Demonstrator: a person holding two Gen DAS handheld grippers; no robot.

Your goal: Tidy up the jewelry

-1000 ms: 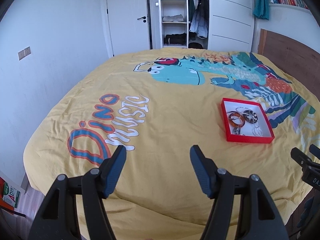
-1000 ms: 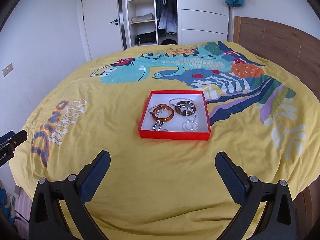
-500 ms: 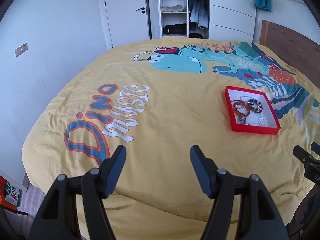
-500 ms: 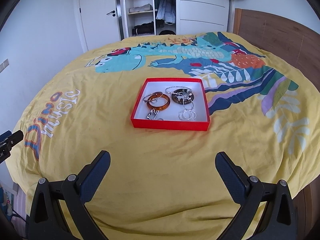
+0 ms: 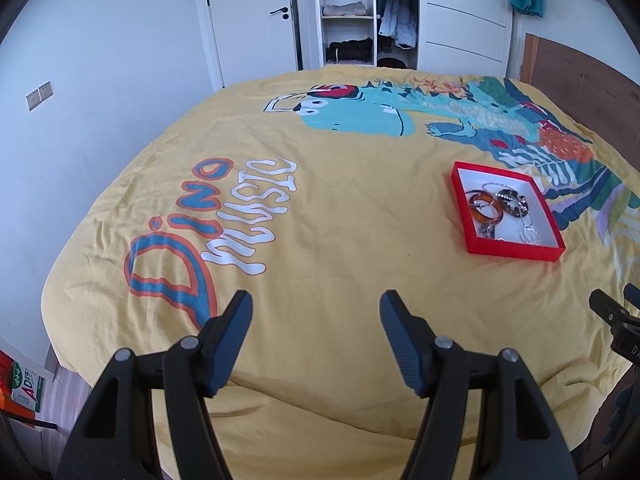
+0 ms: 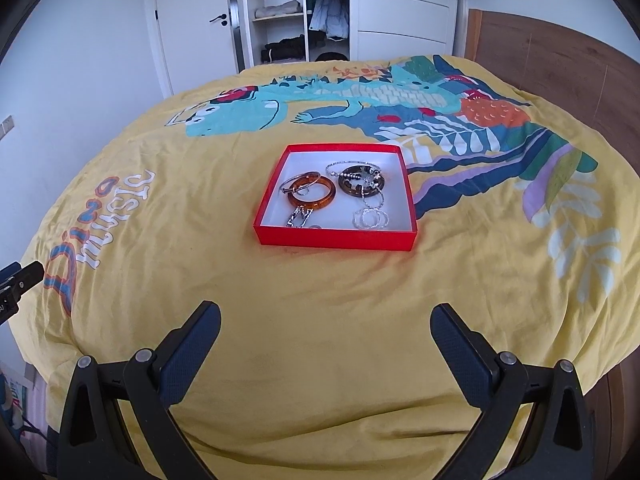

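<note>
A shallow red box with a white inside lies on the yellow bedspread; it also shows in the left wrist view. It holds an amber bangle, a dark tortoiseshell bangle, silver bracelets, silver rings on a chain and a silver buckle charm. My right gripper is open and empty, in front of the box. My left gripper is open and empty, left of the box.
The bed fills both views, with a dinosaur print and "Dino music" lettering. A wooden headboard is on the right. A white wall, door and open wardrobe stand behind. The right gripper's tip shows at the left view's edge.
Both grippers have moved forward over the bed toward the box, which now looks larger and nearer. Both grippers stayed open. The jewelry has not moved.
</note>
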